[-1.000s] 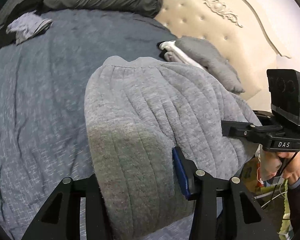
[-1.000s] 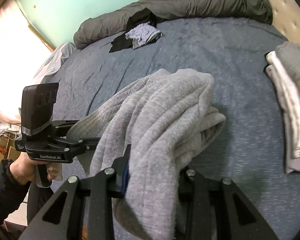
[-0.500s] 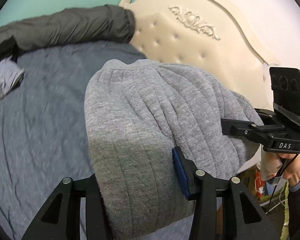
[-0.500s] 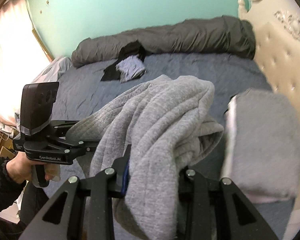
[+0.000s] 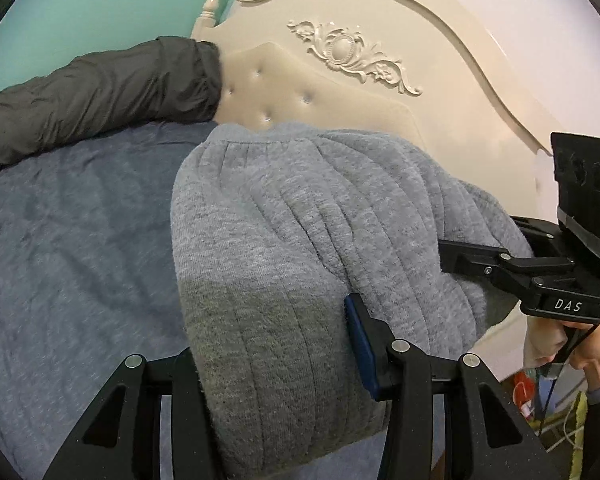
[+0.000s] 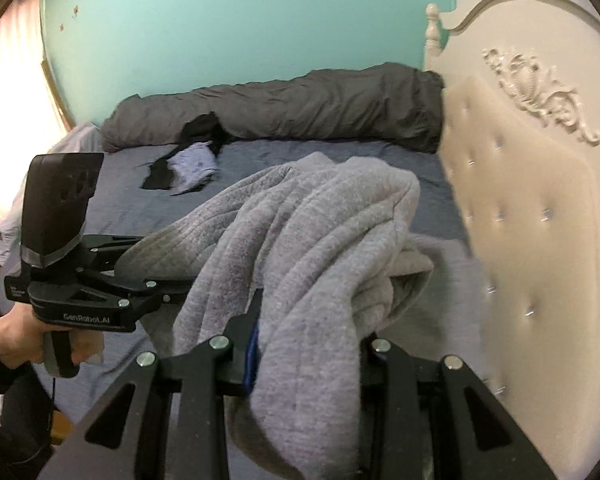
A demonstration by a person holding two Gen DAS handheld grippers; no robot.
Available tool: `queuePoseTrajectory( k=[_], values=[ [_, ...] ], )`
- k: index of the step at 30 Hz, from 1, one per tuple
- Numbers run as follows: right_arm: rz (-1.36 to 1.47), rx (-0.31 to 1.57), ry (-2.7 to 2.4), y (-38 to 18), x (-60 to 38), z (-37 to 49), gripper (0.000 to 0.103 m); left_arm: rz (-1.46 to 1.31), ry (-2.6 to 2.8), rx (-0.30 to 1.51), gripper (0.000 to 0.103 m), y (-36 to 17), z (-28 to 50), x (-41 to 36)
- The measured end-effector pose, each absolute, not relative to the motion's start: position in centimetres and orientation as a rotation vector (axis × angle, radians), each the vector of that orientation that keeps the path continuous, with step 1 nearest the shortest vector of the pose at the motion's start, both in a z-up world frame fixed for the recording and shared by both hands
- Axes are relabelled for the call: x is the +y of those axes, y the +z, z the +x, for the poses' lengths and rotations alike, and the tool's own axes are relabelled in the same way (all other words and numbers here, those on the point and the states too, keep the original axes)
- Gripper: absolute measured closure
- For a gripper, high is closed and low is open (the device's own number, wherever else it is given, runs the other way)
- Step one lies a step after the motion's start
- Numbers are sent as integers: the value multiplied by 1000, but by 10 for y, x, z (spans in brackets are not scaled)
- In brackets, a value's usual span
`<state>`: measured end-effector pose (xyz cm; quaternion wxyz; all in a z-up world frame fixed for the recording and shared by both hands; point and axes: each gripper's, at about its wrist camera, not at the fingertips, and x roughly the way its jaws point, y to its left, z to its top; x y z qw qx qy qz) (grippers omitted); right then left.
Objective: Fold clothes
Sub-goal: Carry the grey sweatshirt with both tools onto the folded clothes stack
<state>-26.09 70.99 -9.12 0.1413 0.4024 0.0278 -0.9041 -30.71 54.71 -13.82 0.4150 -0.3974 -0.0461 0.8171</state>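
Both grippers have risen since a second ago, carrying the grey sweater [image 5: 300,248] up off the blue bed [image 5: 72,248]; the folded pile seen earlier beneath it is out of sight. Left gripper [image 5: 276,364]: jaws pinching a thick fold of the sweater. Right gripper [image 6: 308,344]: jaws likewise clamped on bunched cloth. Between them the garment hangs above the mattress, near the cream headboard [image 6: 532,216]. A dark duvet [image 6: 300,108] lies rolled along the teal wall [image 6: 240,20]
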Motion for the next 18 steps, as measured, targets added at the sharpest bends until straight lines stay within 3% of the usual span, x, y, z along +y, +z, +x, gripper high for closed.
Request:
queuePoseTrajectory(
  k=[9, 13, 18],
  values=[
    [1148, 184, -2690, -125, 775, -275, 72, -1000, 2069, -160, 55, -172, -306, 612],
    [1227, 159, -2720, -175, 800, -278, 72, -1091, 2030, -137, 55, -219, -299, 636],
    [1284, 9, -2702, -211, 834, -264, 70, -1099, 1969, -206, 55, -231, -292, 633]
  ],
)
